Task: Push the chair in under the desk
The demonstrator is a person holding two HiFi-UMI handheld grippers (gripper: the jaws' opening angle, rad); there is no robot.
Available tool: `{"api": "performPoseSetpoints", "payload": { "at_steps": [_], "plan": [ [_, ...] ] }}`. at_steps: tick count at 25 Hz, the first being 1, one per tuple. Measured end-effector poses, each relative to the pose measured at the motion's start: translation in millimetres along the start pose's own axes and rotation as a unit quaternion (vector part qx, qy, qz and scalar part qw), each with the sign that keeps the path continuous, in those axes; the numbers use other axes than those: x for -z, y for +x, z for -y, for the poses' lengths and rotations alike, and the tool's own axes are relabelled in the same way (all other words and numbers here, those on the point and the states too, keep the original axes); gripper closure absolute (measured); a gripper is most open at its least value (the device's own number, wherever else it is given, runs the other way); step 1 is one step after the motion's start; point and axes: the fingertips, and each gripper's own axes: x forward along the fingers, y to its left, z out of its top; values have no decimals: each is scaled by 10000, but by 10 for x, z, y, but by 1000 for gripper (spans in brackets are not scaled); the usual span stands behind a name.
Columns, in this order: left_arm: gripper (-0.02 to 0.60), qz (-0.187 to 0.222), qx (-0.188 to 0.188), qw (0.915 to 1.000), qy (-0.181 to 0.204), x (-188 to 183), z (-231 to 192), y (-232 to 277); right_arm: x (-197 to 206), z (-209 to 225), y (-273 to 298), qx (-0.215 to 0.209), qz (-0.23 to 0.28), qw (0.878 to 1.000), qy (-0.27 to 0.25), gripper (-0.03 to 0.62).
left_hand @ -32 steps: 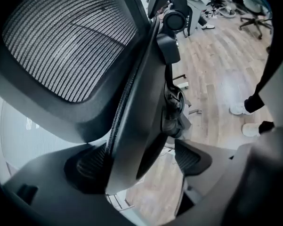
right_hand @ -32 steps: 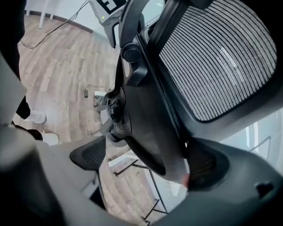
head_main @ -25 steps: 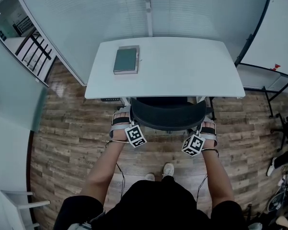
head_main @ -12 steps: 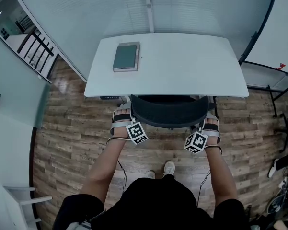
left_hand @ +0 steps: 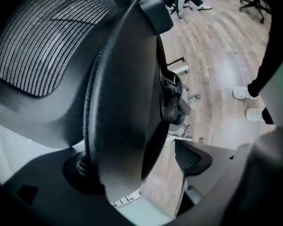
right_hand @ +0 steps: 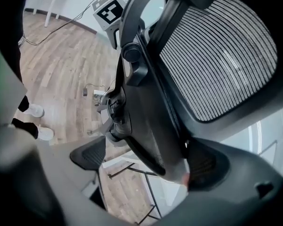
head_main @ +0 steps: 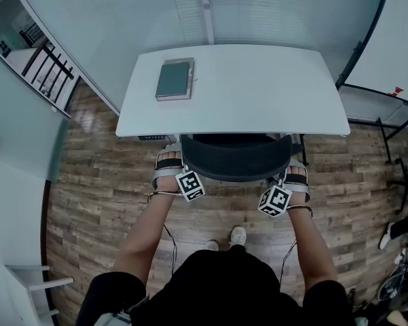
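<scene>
Top-down look: the chair (head_main: 235,156) sits square to the near edge of the white desk (head_main: 271,94). Its seat is tucked out of sight under the top and the curved black backrest shows just clear of the edge. A grey book (head_main: 174,80) lies on the desk's far left corner, well apart from the action.

The left gripper (head_main: 168,163) is on the backrest's left end and the right gripper (head_main: 296,174) is on its right end, with both arms stretched forward.

In the left gripper view, that gripper (left_hand: 136,165) has its jaws wide, straddling the rim of the chair (left_hand: 122,79). One pad sits at the rim, the other stands off.

It's the same on the right: the gripper (right_hand: 148,161) is spread around the frame (right_hand: 146,102), with the mesh-side pad seemingly touching, though the close-up is murky.
</scene>
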Motion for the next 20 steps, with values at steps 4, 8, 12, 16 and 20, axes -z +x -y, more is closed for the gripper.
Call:
{"api": "performPoseSetpoints", "payload": {
  "at_steps": [4,8,12,16,20],
  "plan": [
    [133,45,-78,9994,349,-4,6,-11,18,45,-22,56,37,9999,89,77],
    [133,275,-319,9991,-40,81,-61,-193,-28,121,-185,67,143,9976,676,79],
    [133,585,-226,9888,-1352,195,-72,-423,-90,181,-450,138,463,9882,1456,79],
    [135,888,-170,9591,-2681,288,-94,-668,-154,136,-689,-61,642,9690,2384,82],
    [147,1313,-58,9202,-3686,279,-131,-927,-285,173,-930,-205,858,9398,3300,128]
  ]
}}
